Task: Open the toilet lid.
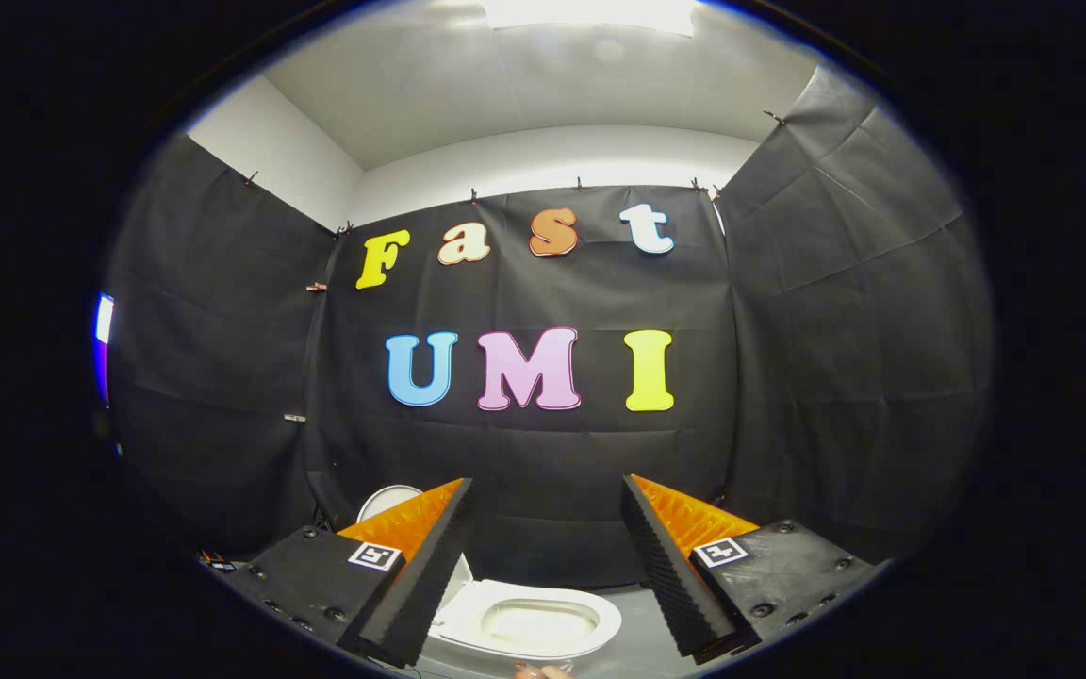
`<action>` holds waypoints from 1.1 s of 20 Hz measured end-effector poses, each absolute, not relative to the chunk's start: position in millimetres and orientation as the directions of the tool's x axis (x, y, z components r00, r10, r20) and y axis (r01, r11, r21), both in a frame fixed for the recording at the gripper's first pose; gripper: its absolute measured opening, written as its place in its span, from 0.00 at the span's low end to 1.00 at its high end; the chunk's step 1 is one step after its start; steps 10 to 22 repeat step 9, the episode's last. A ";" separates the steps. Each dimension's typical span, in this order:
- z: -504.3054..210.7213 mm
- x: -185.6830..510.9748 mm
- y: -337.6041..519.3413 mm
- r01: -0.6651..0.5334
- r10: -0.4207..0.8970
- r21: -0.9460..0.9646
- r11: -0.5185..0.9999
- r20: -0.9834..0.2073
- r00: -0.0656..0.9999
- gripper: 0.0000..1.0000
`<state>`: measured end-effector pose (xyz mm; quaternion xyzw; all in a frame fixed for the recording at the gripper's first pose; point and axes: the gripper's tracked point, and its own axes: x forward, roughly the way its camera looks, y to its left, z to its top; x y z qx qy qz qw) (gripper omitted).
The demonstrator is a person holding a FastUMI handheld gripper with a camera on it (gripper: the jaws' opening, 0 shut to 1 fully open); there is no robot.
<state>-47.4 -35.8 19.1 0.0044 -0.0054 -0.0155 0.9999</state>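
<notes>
While jaws gape wide, empty, toilet [529,622] below.

The white toilet [526,622] stands on the grey floor below and between the gripper's [548,495] spread fingers, touching neither. Its oval seat lies flat around the open bowl. The round white lid [388,498] stands raised behind the left finger.

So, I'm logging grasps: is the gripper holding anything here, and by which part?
Nothing is held. The gripper is open, its fingers wide apart in the air, and the toilet sits below and between them, untouched.
</notes>
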 end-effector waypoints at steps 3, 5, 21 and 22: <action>16.9 -46.1 -37.2 0.036 -0.036 0.001 0.999 0.007 0.999 0.97; 12.4 -44.0 -36.9 0.037 -0.037 -0.005 0.999 -0.003 0.999 0.97; 8.8 -42.0 -37.6 0.044 -0.044 -0.013 0.999 -0.016 0.999 0.97; 8.8 -42.0 -37.6 0.044 -0.044 -0.013 0.999 -0.016 0.999 0.97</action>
